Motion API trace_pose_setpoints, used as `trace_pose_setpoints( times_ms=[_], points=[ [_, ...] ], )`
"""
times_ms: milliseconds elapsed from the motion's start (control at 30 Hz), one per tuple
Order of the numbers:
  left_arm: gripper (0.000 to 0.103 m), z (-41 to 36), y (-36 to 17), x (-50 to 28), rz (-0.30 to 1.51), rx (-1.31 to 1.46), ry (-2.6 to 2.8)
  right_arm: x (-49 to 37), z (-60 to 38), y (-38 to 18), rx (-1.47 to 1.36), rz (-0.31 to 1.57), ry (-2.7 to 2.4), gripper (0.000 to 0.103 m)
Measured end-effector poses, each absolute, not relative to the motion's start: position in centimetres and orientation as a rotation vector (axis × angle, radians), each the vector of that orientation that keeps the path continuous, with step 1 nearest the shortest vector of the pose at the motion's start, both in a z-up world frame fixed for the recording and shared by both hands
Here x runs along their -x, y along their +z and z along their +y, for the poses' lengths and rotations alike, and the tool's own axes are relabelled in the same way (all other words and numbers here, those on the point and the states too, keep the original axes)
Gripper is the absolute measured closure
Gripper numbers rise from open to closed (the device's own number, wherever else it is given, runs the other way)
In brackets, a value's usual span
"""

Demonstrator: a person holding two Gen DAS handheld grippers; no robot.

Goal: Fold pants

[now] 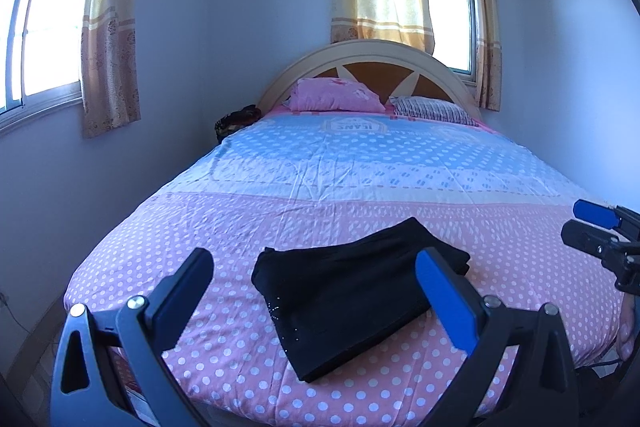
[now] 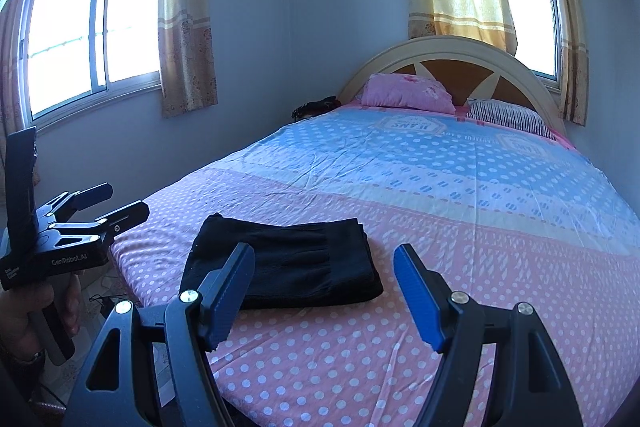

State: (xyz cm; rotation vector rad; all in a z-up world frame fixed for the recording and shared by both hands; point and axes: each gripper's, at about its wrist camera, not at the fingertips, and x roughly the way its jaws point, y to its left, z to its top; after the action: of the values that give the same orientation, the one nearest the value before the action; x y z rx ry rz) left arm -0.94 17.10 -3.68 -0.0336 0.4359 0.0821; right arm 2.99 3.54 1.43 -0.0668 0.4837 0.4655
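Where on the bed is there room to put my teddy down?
Lots of room. The whole blue part of the bedspread is bare, between the folded black pants and the pillows. The pink dotted part to the right of the pants is bare too. It is crowded only near the foot of the bed, where the pants lie, and at the headboard end with the pillows.

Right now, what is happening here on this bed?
A person holds a two-finger gripper in each hand over a bed. Black pants lie on the pink dotted sheet near the foot of the bed, folded into a compact rectangle. The left gripper and the right gripper are both open and hold nothing; neither touches the pants. Judging from this, the folding looks finished or nearly so.
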Motion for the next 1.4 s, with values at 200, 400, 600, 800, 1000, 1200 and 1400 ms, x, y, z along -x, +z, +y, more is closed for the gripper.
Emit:
trace_pose_setpoints(
  times_ms=[200, 400, 600, 800, 1000, 1200, 1400],
  points=[
    [0.0, 17.06, -3.65, 0.96, 0.437, 0.032, 0.083, -3.11, 3.54, 1.24, 0.063, 0.487, 0.463, 0.03],
    [0.0, 17.02, -3.72, 0.94, 0.439, 0.032, 0.085, -3.02, 3.57, 0.98, 0.061, 0.488, 0.461, 0.03],
    [0.0, 17.01, -3.9, 0.93, 0.443, 0.03, 0.085, -3.02, 3.5, 0.76, 0.059, 0.493, 0.461, 0.03],
    [0.0, 17.1, -4.1, 0.87, 0.449, 0.029, 0.081, -3.04, 3.55, 0.55, 0.061, 0.496, 0.461, 0.03],
    [0.0, 17.03, -3.94, 0.67, 0.46, 0.022, 0.072, -3.01, 3.42, 0.48, 0.059, 0.491, 0.457, 0.03],
    [0.0, 16.72, -3.61, 0.75, 0.442, 0.0, 0.099, -2.83, 3.25, 0.47, 0.059, 0.48, 0.453, 0.03],
    [0.0, 17.06, -3.82, 0.45, 0.458, 0.029, 0.097, -2.53, 3.36, 0.56, 0.066, 0.471, 0.454, 0.03]
  ],
)
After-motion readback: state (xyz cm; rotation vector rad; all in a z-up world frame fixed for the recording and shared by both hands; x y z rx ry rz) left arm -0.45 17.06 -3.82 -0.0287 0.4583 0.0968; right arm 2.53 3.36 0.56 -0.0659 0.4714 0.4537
